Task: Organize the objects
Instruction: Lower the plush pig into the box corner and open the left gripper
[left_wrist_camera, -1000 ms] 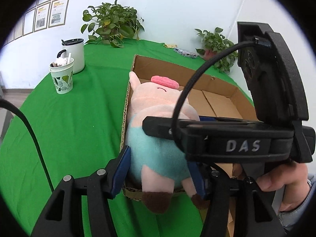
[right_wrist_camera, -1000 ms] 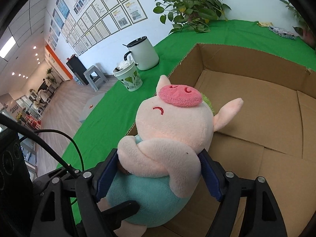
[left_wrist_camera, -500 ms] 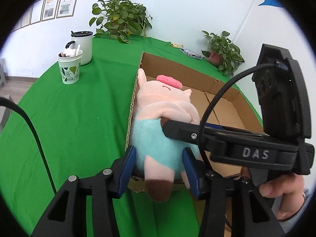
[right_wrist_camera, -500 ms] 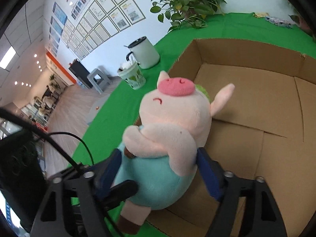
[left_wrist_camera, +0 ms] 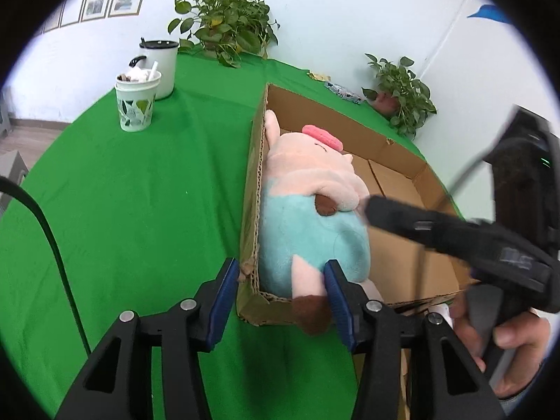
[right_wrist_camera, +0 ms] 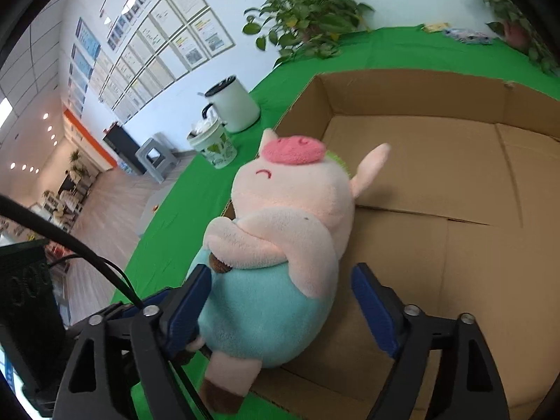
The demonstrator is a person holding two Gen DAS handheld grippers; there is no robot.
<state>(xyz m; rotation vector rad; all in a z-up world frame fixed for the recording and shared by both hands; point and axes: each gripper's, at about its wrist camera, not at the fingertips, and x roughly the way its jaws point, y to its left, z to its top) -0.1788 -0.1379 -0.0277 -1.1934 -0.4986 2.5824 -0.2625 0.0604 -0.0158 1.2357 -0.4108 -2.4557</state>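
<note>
A plush pig (left_wrist_camera: 315, 217) in a teal outfit lies inside the open cardboard box (left_wrist_camera: 315, 112), against its left wall at the near corner. One leg hangs over the near wall. My left gripper (left_wrist_camera: 281, 264) stands half open. Its left pad is outside the box corner and its right pad rests against the hanging leg, so it squeezes nothing. In the right wrist view the pig (right_wrist_camera: 287, 217) sits between the jaws of my right gripper (right_wrist_camera: 281, 268), which are opening. The left pad touches the teal body and the right pad stands clear of it. One of the right gripper's fingers (left_wrist_camera: 402, 217) reaches in from the right.
The box floor (right_wrist_camera: 437, 175) to the right of the pig is bare. On the green cloth (left_wrist_camera: 140, 210) to the left stand a patterned paper cup (left_wrist_camera: 136, 101) and a white lidded jug (left_wrist_camera: 161, 66). Potted plants (left_wrist_camera: 227, 28) line the far edge. A person's hand (left_wrist_camera: 507, 343) holds the right gripper.
The pig has moved out from between the left pads and deeper into the box's near-left corner. The right jaws have spread and their right pad has come off the pig.
</note>
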